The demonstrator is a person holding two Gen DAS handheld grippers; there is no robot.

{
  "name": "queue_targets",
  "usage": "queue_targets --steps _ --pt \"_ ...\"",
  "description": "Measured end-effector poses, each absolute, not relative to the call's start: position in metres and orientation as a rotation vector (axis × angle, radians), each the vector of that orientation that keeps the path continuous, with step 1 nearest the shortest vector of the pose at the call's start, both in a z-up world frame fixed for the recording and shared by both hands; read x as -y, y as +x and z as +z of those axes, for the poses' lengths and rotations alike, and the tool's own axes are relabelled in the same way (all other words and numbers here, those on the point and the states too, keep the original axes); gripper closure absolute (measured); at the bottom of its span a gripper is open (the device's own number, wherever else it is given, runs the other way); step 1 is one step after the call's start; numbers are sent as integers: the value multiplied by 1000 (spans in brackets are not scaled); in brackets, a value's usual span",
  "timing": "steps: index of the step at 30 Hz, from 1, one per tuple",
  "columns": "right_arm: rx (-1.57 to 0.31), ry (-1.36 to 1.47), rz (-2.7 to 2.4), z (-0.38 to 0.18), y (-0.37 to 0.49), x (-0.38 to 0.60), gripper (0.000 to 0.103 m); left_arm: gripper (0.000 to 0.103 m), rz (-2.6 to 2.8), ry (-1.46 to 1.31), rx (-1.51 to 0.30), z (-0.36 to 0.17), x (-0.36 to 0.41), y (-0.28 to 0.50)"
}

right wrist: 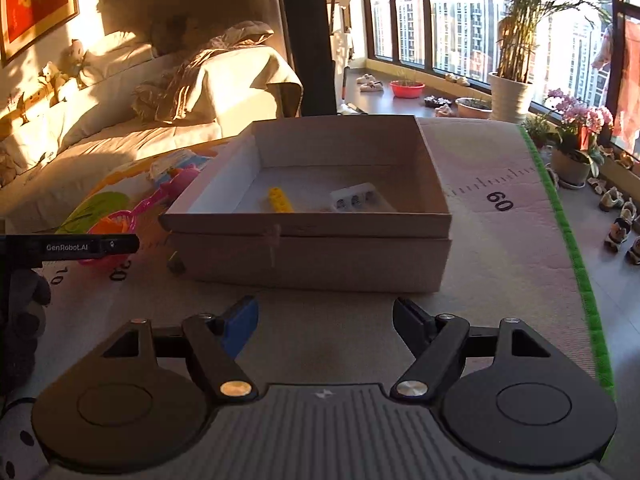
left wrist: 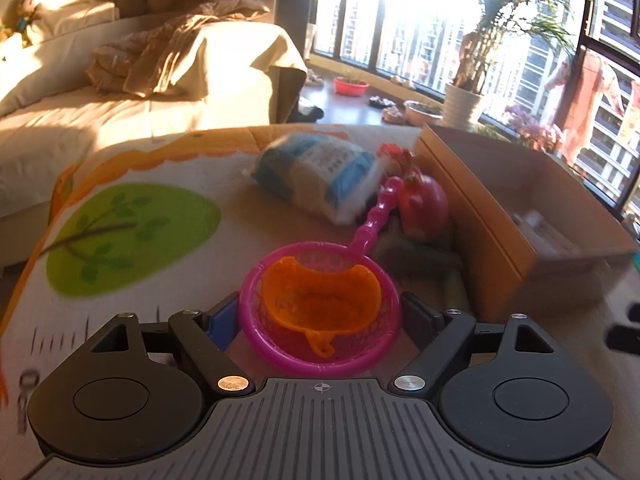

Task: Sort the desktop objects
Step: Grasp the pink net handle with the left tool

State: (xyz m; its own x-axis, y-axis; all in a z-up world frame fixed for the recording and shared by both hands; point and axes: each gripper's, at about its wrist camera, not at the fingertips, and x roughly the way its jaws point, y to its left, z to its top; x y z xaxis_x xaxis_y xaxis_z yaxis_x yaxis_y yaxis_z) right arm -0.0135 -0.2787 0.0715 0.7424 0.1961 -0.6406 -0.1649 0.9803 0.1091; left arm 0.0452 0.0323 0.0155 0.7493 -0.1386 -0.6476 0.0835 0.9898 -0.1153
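In the left wrist view my left gripper (left wrist: 318, 316) is open, its jaws on either side of a pink toy net (left wrist: 320, 312) with an orange toy cup (left wrist: 320, 300) lying inside it. Behind lie a blue-and-white packet (left wrist: 320, 176) and a red toy (left wrist: 424, 204). A cardboard box (left wrist: 520, 208) stands to the right. In the right wrist view my right gripper (right wrist: 324, 320) is open and empty, in front of the box (right wrist: 320, 236). The box holds a yellow piece (right wrist: 280, 200) and a white blister pack (right wrist: 358, 196). The left gripper's body (right wrist: 80, 246) shows at the left edge.
A printed play mat (right wrist: 500, 220) covers the table, with a green edge at the right. A small dark object (right wrist: 176, 264) sits at the box's front left corner. A bed (left wrist: 100, 92) lies behind; plant pots (right wrist: 508, 96) and shoes stand by the windows.
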Motion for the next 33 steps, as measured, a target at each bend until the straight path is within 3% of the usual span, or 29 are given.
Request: queue_targets --steps 9,11,13,16,25,33 --pt "-711 47 398 81 -16 229 28 9 -226 7 -716 16 -27 -37" --pt "-710 39 446 84 -13 212 40 8 -215 38 -706 18 -28 -41" --pt "-713 27 507 89 -13 195 61 7 -192 66 -704 19 -30 -41" --pt "-711 2 584 96 -13 170 70 7 -155 81 -716 19 -34 -36" --pt "-804 23 575 81 21 143 70 6 -171 62 -719 16 -37 -30" --pt "-759 31 456 82 6 197 70 6 -205 97 -686 17 -9 -12"
